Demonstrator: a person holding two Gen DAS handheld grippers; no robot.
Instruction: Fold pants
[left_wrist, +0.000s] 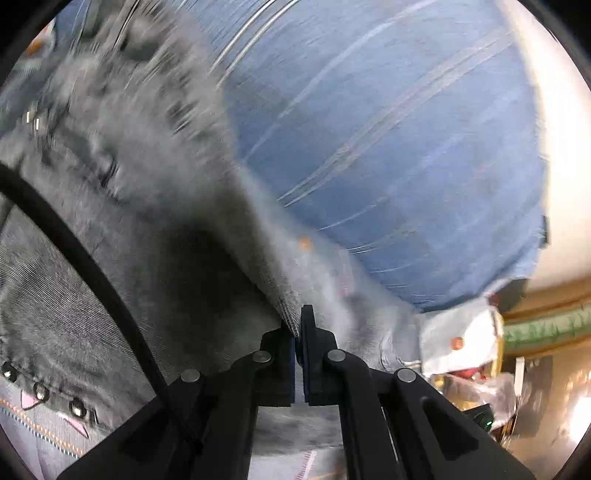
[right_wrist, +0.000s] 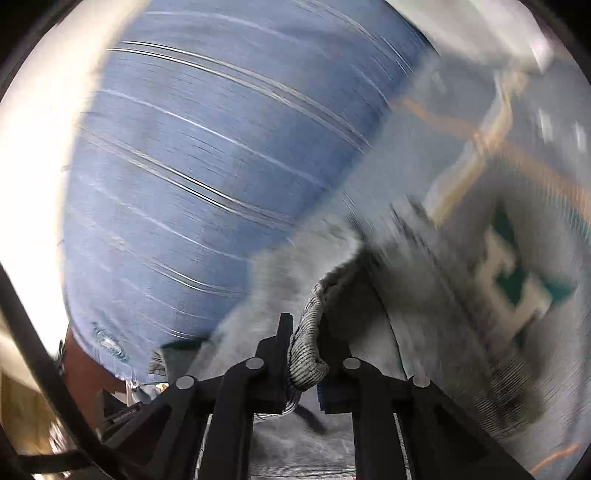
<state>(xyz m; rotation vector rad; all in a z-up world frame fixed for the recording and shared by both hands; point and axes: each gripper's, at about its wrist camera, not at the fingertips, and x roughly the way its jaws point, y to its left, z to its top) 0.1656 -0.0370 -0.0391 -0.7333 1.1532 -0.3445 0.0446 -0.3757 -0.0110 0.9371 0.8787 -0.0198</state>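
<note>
My left gripper (left_wrist: 298, 332) is clamped on an edge of the grey pants (left_wrist: 155, 206), my right gripper (right_wrist: 304, 343) on a bunched hem, both lifted over the blue striped cloth (right_wrist: 207, 155). I judge the fold barely started; laying over remains.

Your left gripper (left_wrist: 298, 334): matte black throughout, two flat-sided fingers (left_wrist: 314, 354) on angular linkage arms. Four round silver pivot pins (left_wrist: 336, 356) sit on the linkage, two per side. You can see a thin blue pad lining the inner finger faces. A thick black cable (left_wrist: 85, 258) arcs across the left of the view.

Your right gripper (right_wrist: 304, 343): same black build, same four silver pins (right_wrist: 351, 363), pale slots running along the lower arms. A ribbed blue pad (right_wrist: 330, 397) shows under the right-hand finger. A black cable (right_wrist: 35, 343) curves down the left edge.
</note>
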